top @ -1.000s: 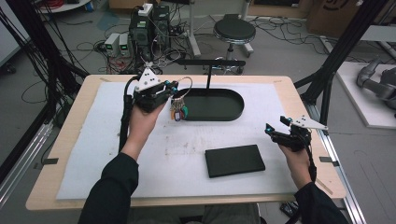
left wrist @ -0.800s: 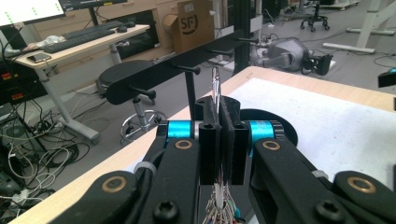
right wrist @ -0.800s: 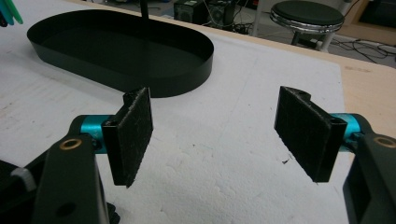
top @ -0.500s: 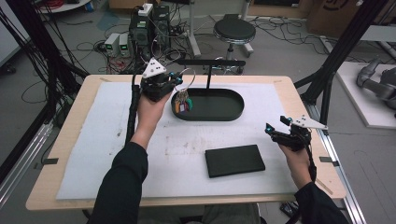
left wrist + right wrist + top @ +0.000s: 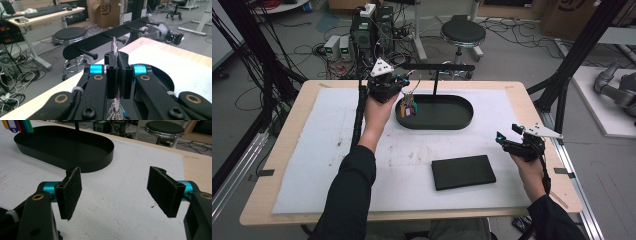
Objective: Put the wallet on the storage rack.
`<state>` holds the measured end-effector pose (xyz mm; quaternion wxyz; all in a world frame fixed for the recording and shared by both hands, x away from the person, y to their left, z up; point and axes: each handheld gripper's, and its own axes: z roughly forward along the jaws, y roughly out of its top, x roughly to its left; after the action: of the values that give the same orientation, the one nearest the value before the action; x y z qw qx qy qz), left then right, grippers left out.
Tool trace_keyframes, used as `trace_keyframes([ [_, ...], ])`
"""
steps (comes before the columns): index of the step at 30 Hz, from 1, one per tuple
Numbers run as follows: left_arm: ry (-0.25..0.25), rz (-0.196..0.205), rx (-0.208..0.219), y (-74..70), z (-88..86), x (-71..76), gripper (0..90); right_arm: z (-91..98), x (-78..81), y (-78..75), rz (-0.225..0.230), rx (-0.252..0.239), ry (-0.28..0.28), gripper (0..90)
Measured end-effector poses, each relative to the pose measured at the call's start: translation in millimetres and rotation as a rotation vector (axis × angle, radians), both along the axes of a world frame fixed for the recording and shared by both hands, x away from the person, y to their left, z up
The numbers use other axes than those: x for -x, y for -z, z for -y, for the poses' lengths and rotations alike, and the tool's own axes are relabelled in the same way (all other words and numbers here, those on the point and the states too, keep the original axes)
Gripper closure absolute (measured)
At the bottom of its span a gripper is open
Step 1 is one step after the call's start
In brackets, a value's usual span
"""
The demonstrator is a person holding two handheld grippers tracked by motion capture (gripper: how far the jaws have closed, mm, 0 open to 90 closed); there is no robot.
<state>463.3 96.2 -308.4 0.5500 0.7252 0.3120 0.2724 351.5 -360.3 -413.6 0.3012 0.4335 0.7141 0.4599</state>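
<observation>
White mat point(image 5: 327, 165), left tool point(image 5: 404, 85) – key ring point(image 5: 114, 46) clamped

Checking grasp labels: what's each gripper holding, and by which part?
Left gripper pinches a bunch of keys by its metal ring. Right gripper holds nothing.

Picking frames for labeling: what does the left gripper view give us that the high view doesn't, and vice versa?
Left gripper view: the left tongs shut on a metal key ring that pokes up between the pads, with the peg rack close ahead and a peg near the ring.

High view: the right tongs away at the table's right, the flat black pad, and coloured key tags hanging over the oval tray.

Both: left tongs, keys, rack, tray, table, stool.
</observation>
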Motion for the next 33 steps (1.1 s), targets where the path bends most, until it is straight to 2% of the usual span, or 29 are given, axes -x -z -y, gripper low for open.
trace_keyframes([
  [4, -0.019, -0.014, -0.014, 3.7, 1.7, -6.6, 86.4, 0.3, -0.1, -0.1, -0.001, -0.003, 0.0, 28.3],
  [9, -0.029, -0.028, 0.013, 6.0, 0.0, -14.2, 86.4, 0.3, 0.6, -0.8, 0.007, 0.004, -0.001, 28.3],
  [24, -0.065, -0.066, 0.016, 16.2, -5.9, -28.0, 86.4, 1.3, -0.1, -0.6, 0.006, 0.001, -0.002, 28.4],
  [26, -0.07, -0.063, 0.021, 16.8, -6.8, -28.9, 86.4, 1.9, 0.0, -0.8, 0.009, 0.001, -0.001, 28.3],
  [28, -0.08, -0.052, 0.001, 16.7, -6.7, -29.0, 86.3, 2.2, 0.1, -0.9, 0.009, 0.0, 0.001, 28.3],
  [33, -0.086, -0.054, -0.003, 18.6, -5.1, -30.2, 86.2, 1.6, 0.2, -0.9, 0.008, 0.0, 0.0, 28.4],
])
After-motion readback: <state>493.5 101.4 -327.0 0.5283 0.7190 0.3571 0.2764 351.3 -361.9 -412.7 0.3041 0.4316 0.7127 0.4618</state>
